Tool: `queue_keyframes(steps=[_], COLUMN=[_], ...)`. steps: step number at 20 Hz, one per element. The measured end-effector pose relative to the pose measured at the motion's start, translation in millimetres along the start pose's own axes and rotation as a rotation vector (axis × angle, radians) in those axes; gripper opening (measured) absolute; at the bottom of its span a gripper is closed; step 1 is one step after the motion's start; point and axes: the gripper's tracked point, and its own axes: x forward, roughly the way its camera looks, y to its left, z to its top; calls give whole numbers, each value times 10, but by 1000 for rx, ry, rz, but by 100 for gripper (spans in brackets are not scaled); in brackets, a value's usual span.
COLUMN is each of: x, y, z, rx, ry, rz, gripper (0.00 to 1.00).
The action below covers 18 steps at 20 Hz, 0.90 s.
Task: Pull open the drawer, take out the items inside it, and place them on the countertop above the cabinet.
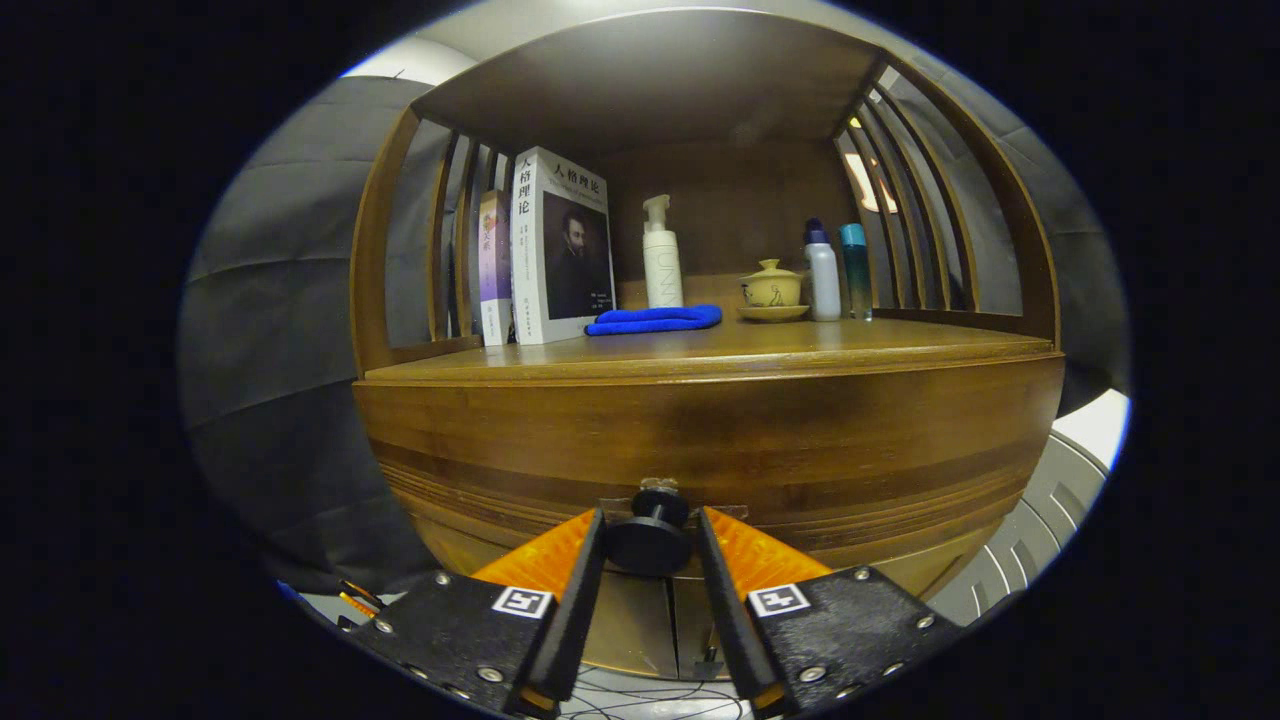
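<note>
A wooden cabinet fills the view, its drawer front flush with the body below the countertop. A round black knob sticks out from the drawer's lower middle. My gripper has the knob between its two fingers. Both fingers press against the sides of the knob's disc, so the gripper is shut on it. The inside of the drawer is hidden.
On the countertop stand two upright books at the left, then a folded blue cloth, a white pump bottle, a lidded yellow cup on a saucer, a white bottle and a teal bottle. Slatted wooden sides and a top shelf enclose it.
</note>
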Motion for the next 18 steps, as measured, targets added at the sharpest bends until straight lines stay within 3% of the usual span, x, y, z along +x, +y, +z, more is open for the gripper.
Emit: queue_keyframes(steps=[4,8,18], x=[11,-26,-493], y=[-11,-7,71], z=[26,14,-57], rx=[-51,-71,-94], ry=[-19,-19,-31], rz=[-1,-31,-22], gripper=[41,35,35])
